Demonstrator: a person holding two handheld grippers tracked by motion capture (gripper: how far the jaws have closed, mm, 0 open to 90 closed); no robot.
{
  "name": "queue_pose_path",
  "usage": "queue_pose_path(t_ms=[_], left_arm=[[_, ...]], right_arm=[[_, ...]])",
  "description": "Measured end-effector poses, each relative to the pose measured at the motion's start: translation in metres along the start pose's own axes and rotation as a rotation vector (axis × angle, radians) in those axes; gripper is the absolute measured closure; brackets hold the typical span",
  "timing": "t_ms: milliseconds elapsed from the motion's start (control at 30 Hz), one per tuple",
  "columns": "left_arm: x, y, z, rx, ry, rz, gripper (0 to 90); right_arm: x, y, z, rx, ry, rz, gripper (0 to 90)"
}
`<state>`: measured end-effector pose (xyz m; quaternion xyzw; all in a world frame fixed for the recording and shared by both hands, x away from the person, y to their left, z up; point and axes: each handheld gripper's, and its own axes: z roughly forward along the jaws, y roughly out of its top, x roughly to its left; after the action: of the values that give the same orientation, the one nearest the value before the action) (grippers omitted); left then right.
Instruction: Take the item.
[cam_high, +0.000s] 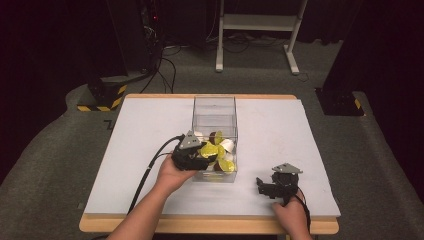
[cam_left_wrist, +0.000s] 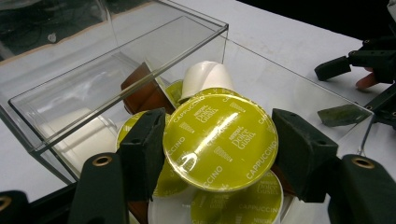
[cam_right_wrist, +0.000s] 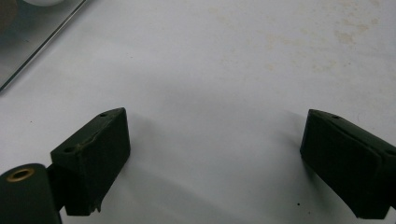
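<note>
Capsule (cam_left_wrist: 219, 140) lid reads "Nescafé Dolce Gusto Cappuccino", gripped by left jaws.

A white rectangular tabletop with a light wooden edge (cam_high: 150, 150) sits on grey carpet (cam_high: 50, 150). At twelve o'clock beyond it stands a white metal frame with two feet (cam_high: 257, 22). A black base with yellow-black hazard stripes (cam_high: 102, 97) lies at ten o'clock, another black base (cam_high: 340, 102) at two o'clock.
</note>
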<state>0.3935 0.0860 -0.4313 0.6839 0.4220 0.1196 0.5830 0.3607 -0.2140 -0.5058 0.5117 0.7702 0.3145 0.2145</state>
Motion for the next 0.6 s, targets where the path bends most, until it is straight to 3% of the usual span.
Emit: queue_pose_path(t_ms=[600], left_arm=[[-0.001,0.008,-0.011,-0.031,-0.006,0.011,37.8]], right_arm=[[0.000,0.000,0.000,0.001,0.001,0.000,8.3]])
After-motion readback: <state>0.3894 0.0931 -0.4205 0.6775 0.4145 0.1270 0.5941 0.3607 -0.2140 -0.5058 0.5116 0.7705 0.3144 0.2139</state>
